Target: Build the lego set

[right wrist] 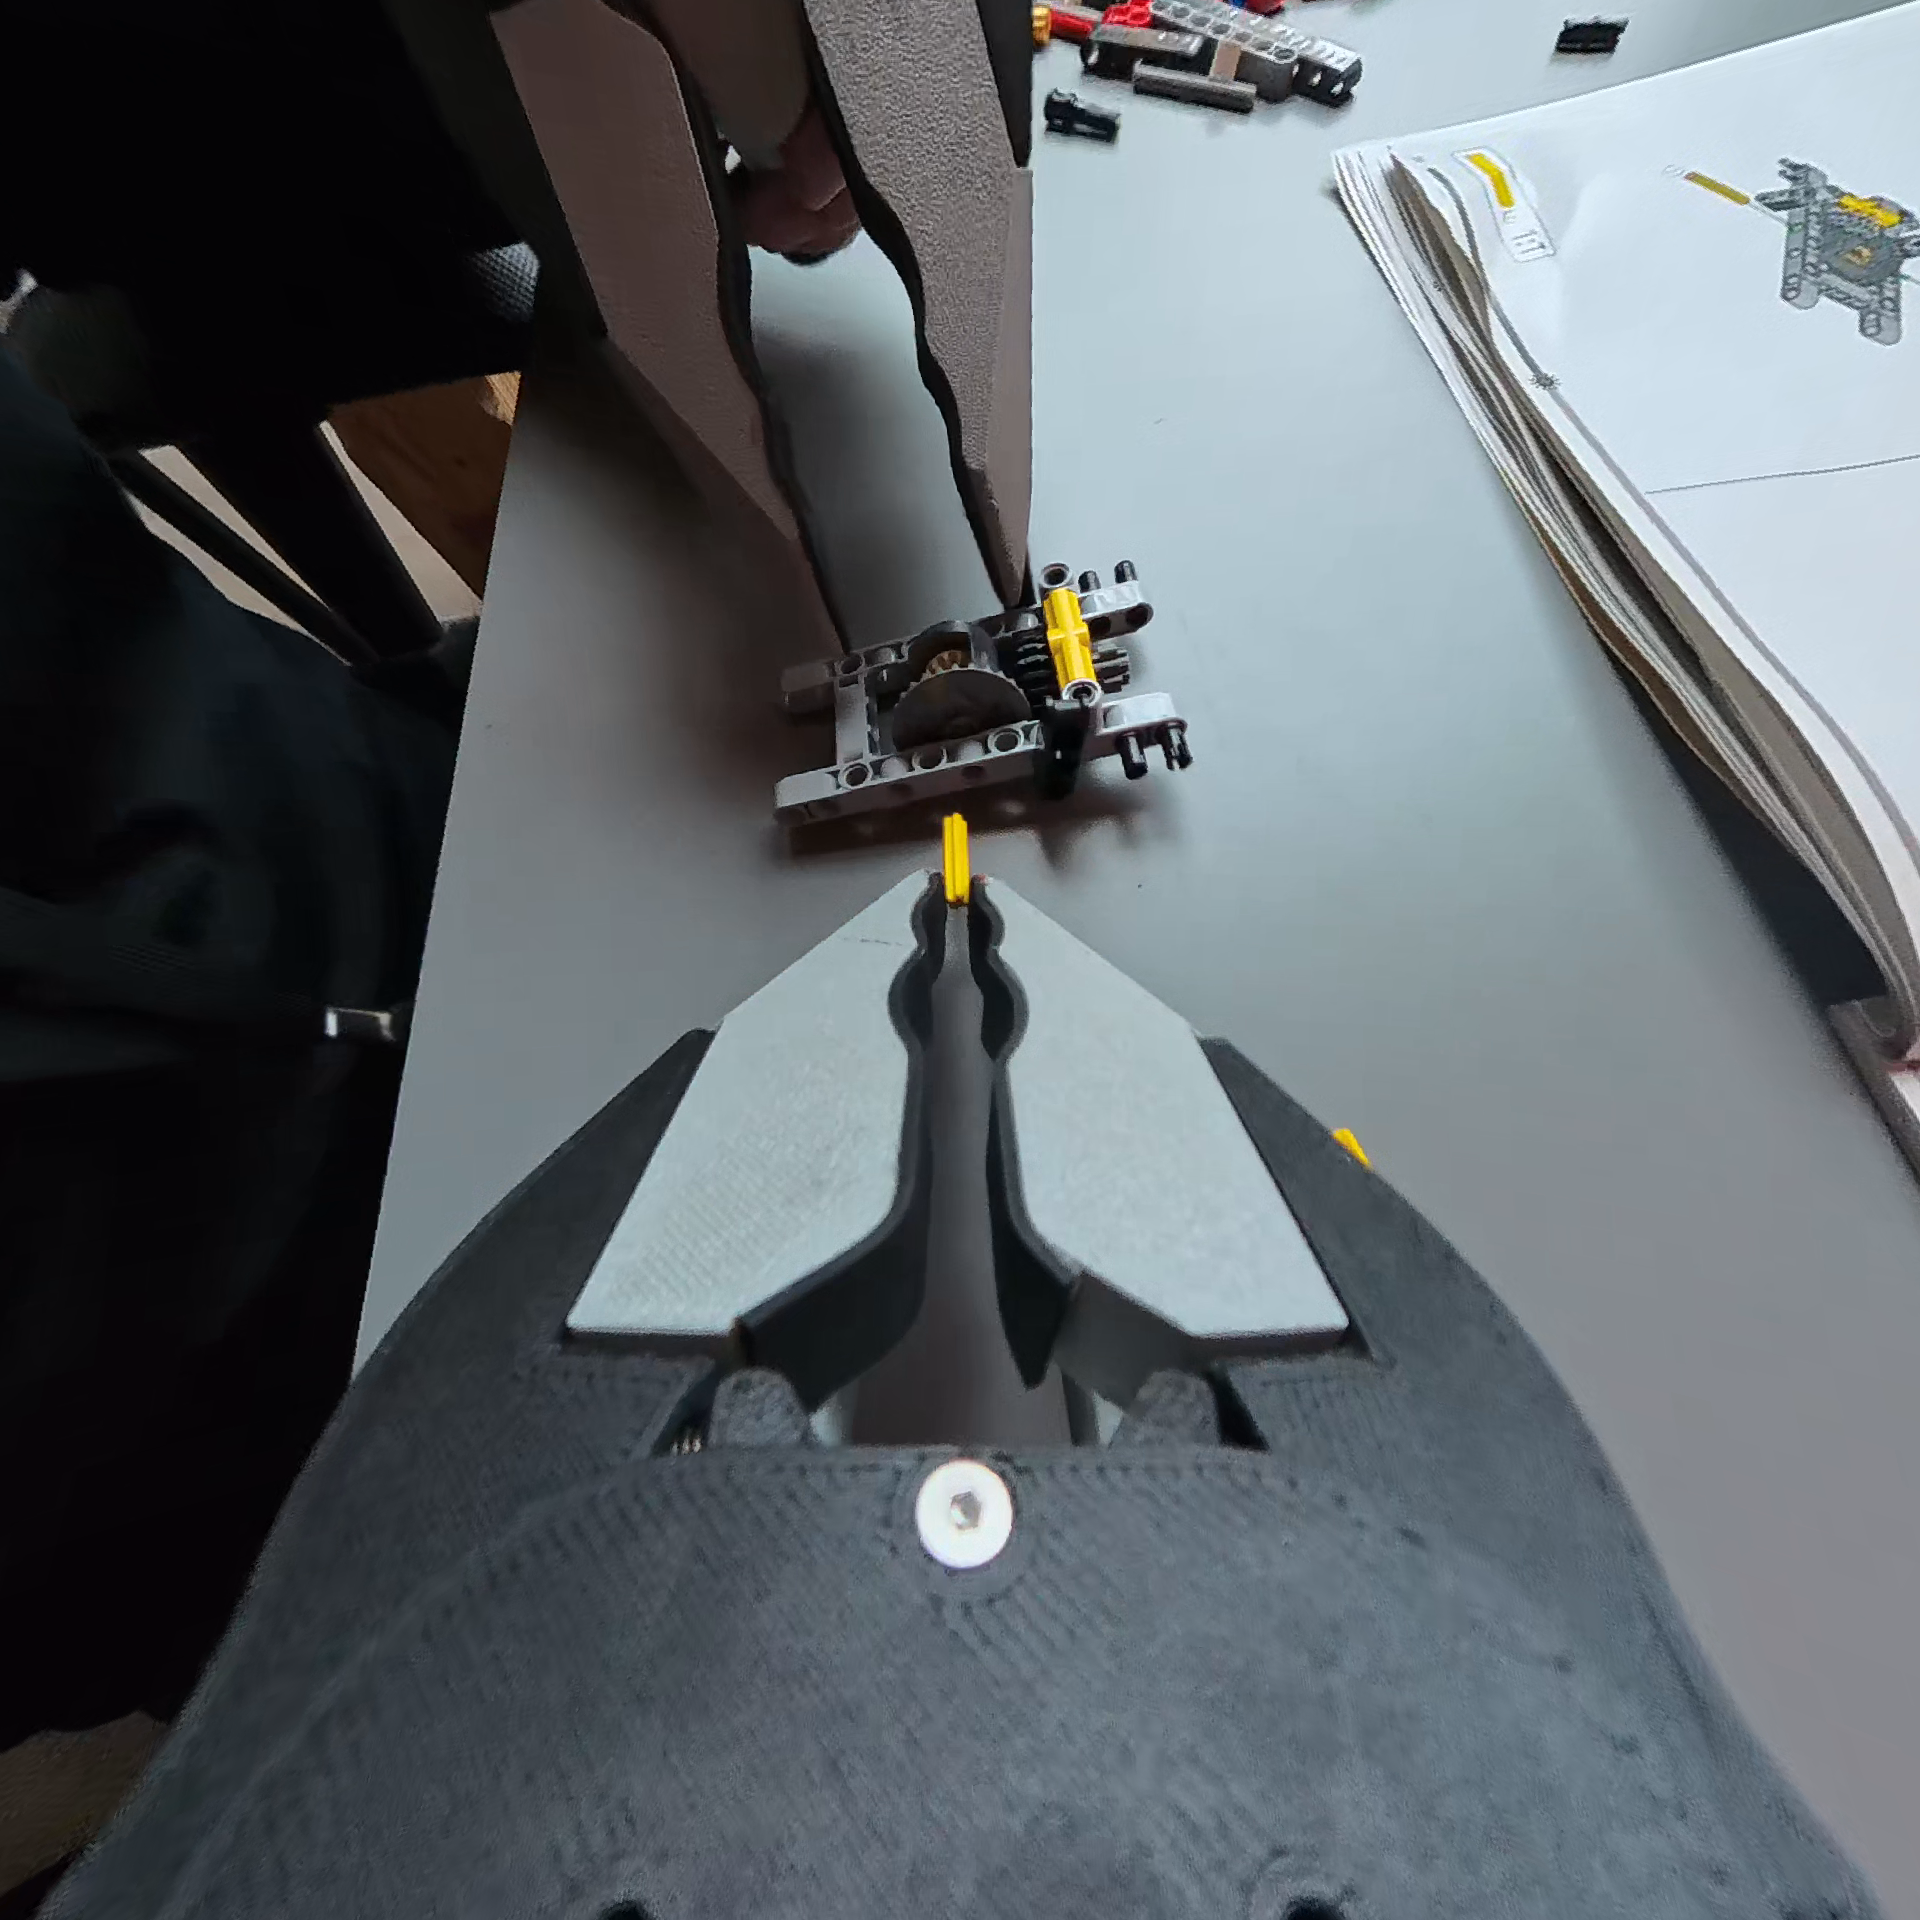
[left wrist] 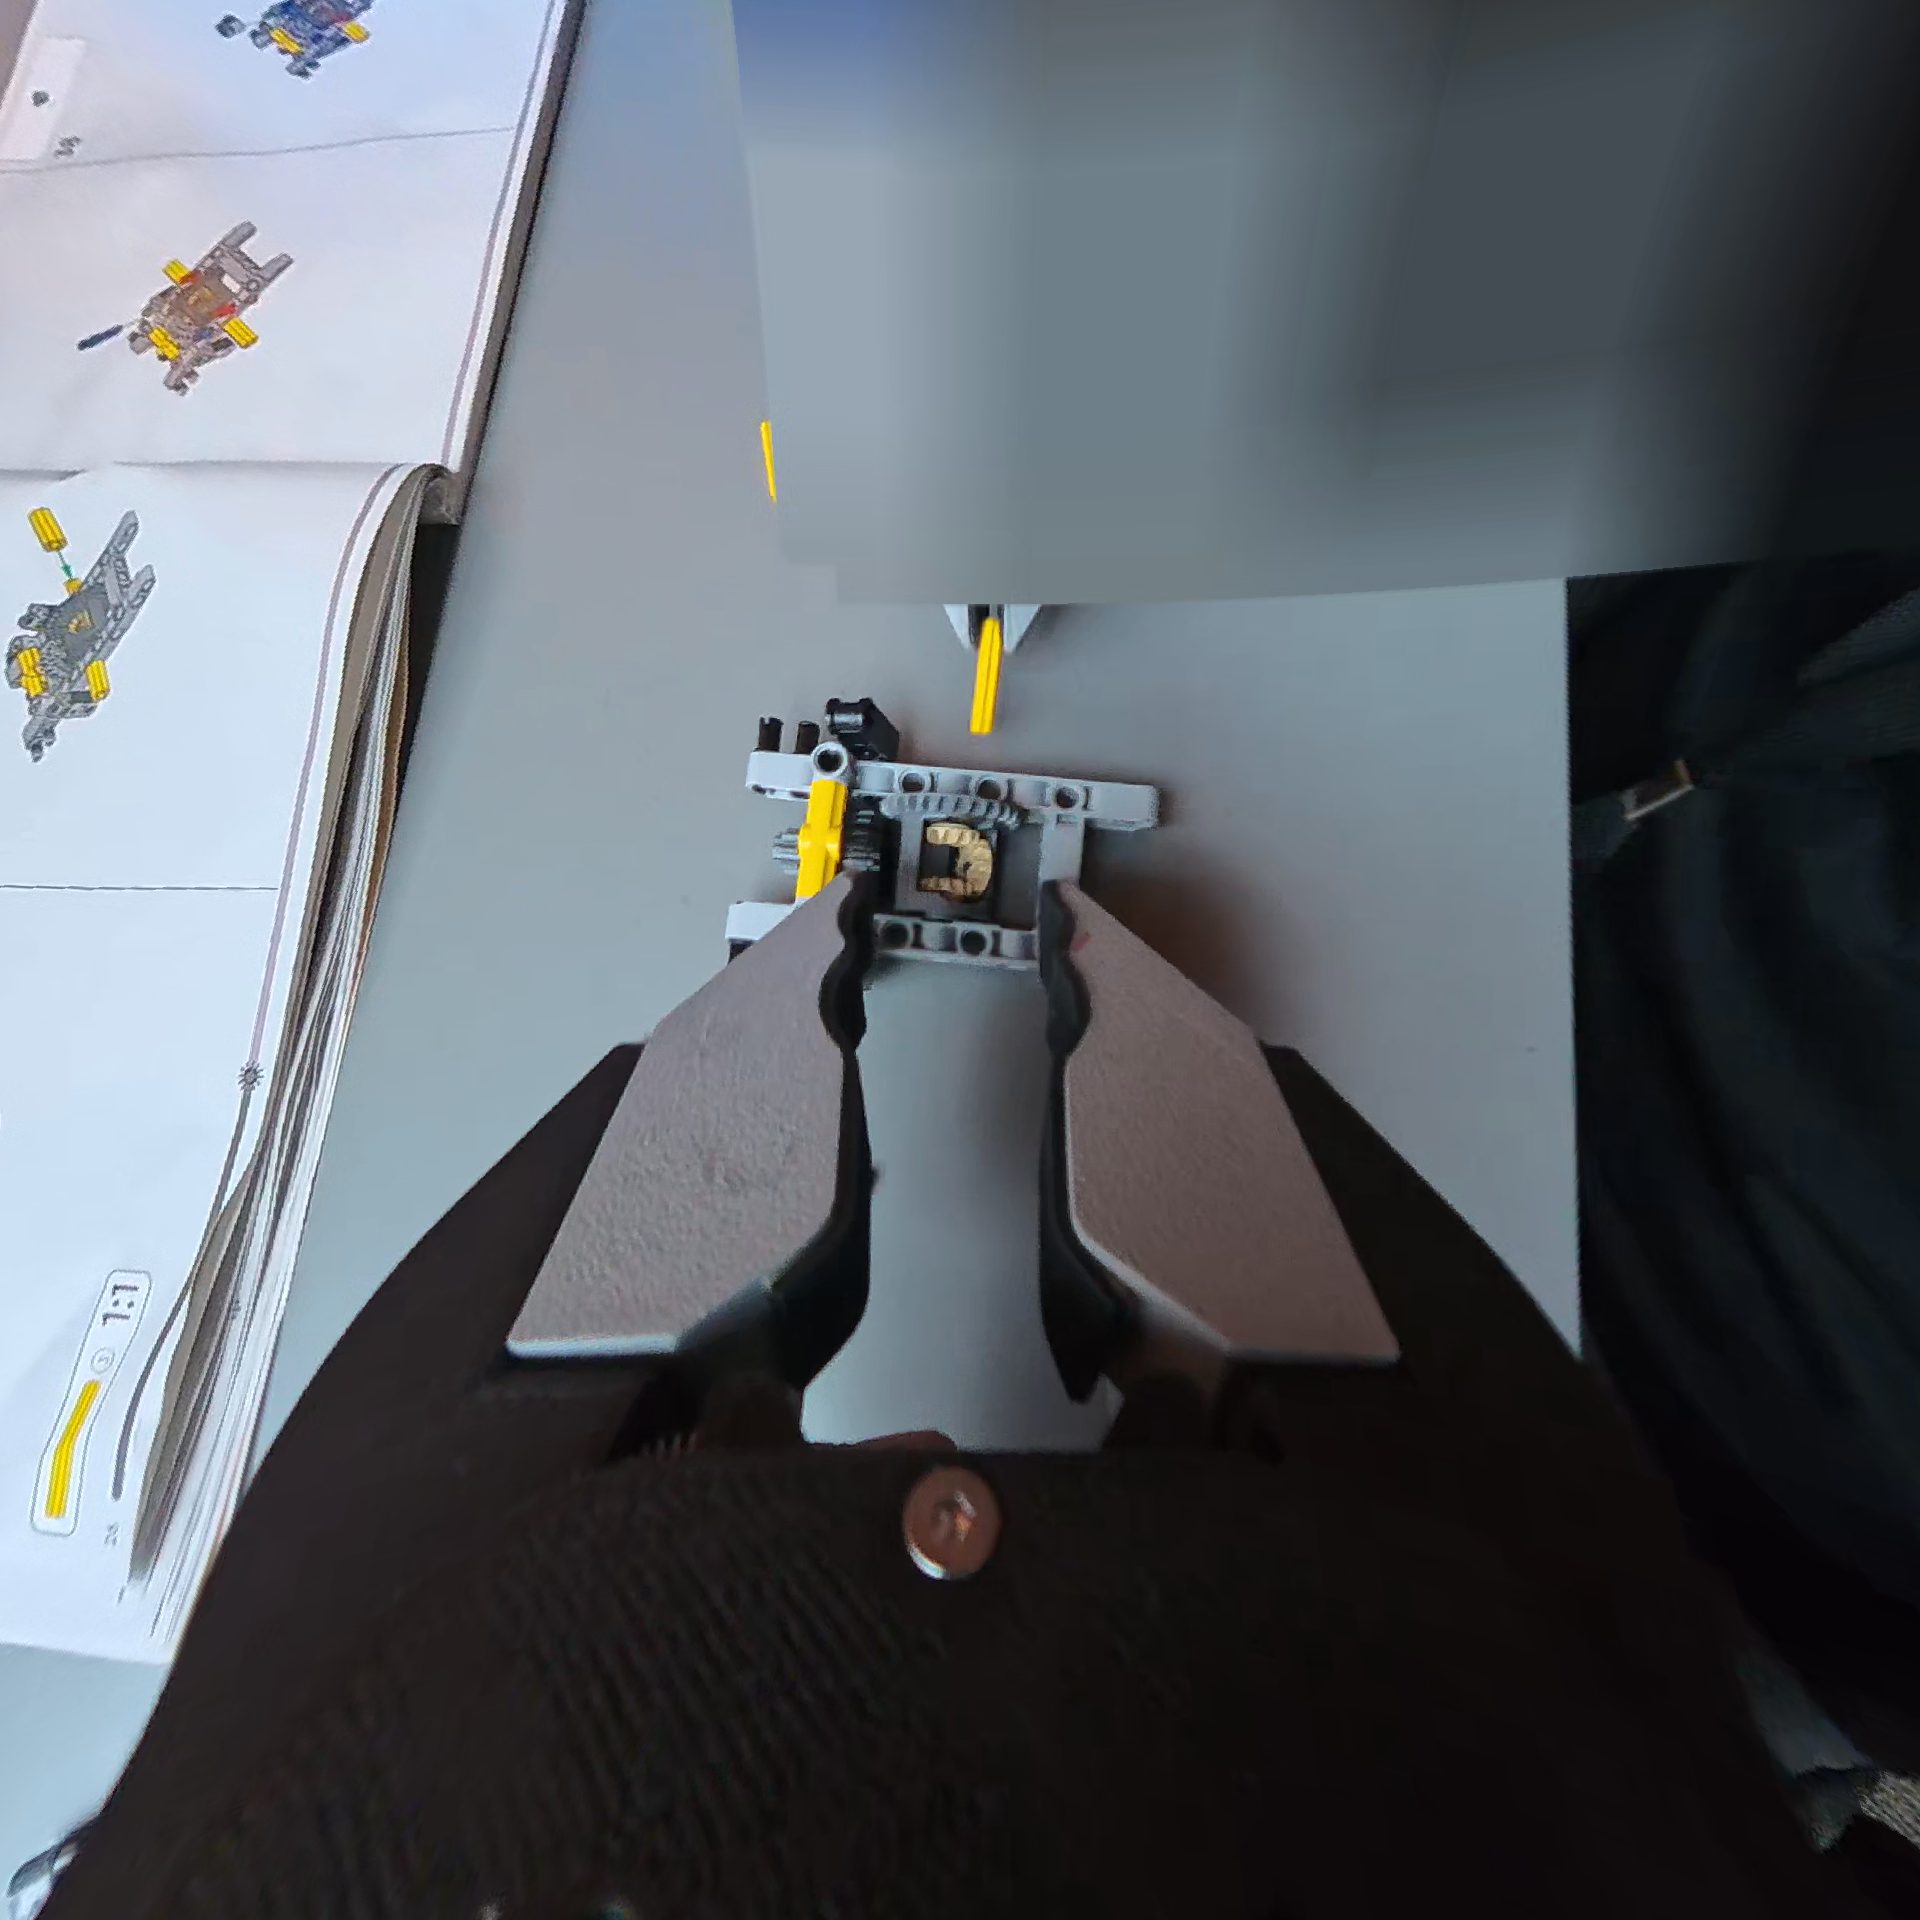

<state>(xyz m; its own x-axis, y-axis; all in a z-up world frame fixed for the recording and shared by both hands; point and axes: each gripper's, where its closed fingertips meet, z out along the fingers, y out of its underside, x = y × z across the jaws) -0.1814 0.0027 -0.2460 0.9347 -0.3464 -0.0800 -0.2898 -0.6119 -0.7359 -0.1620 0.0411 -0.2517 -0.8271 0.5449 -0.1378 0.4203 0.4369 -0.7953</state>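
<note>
The right hand-held gripper [right wrist: 958, 891] is pinching a thin yellow axle [right wrist: 955, 854] at its very tips, jaws closed on the near end so most of the rod is sticking out forward. The axle's long axis is running straight along the fingers and pointing at the grey frame [right wrist: 935, 717], which is lying flat on the counter [right wrist: 1299, 727] directly ahead, just beside the rod's free end but not touching it. The frame's near side beam is lying crosswise to the axle, its row of round holes facing the rod, so the coming push looks like a straight-ahead insertion that is depending on lining the tip up with one hole. The left hand-held gripper [left wrist: 951, 914] is coming in from the opposite side, its jaws spread around the frame's far end and pressing on its sides, apparently bracing it; it is the nearer of the two to the frame. The frame is hard, matte plastic, boxy and open, with a tan gear [left wrist: 961, 857] and a dark toothed gear inside, a yellow connector [right wrist: 1067, 641] across one end and black pins [right wrist: 1153, 750] sticking out. The gripper fingers are grainy grey wedges with wavy black inner pads. An open instruction booklet [right wrist: 1714, 436] is lying to the right of the frame in the right wrist view, and loose pieces [right wrist: 1216, 57] are scattered at the far end.
</note>
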